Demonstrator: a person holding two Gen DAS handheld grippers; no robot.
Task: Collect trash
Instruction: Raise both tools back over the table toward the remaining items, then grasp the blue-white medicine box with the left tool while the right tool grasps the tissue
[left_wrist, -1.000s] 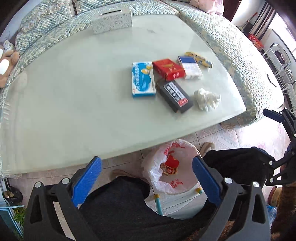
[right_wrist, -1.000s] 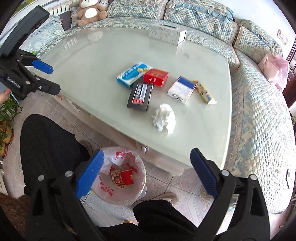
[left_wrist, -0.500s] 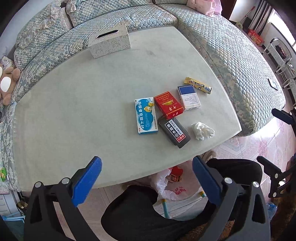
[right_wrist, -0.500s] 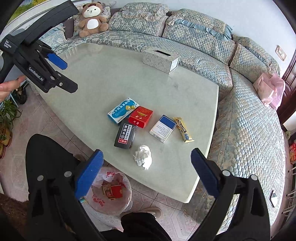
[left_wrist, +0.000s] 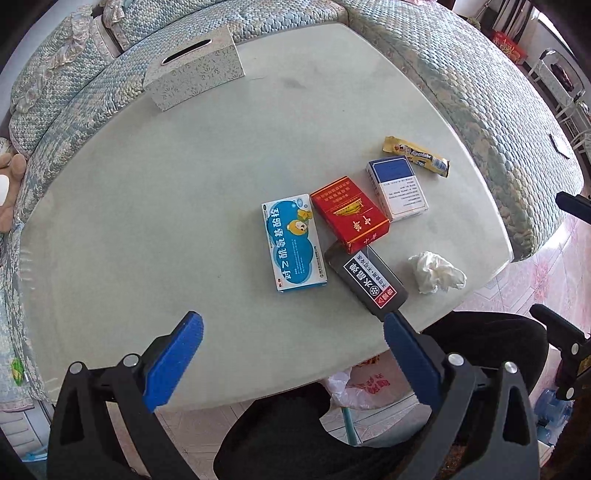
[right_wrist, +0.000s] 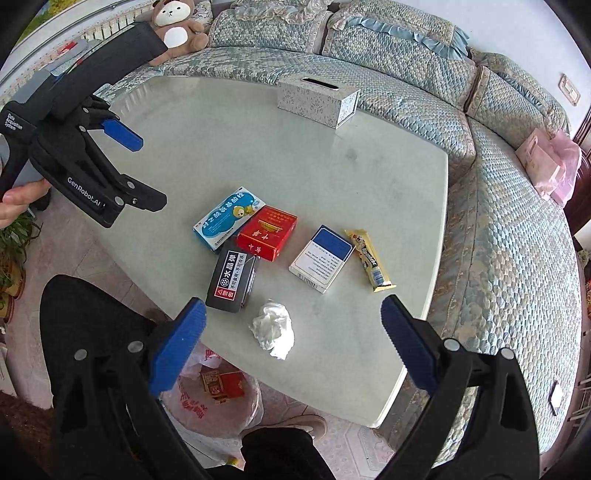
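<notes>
Left wrist view: left gripper (left_wrist: 291, 325) spread wide, empty, above table's (left_wrist: 147, 240) near edge. 6 items toward near right corner; black box (left_wrist: 365, 282) just ahead of right fingertip, long axis running away-left.

Right wrist view: right gripper (right_wrist: 293, 317) gaping, empty, nearer the crumpled tissue (right_wrist: 274, 329), dead ahead by near edge. Lined bin (right_wrist: 218, 398) on floor below.
</notes>
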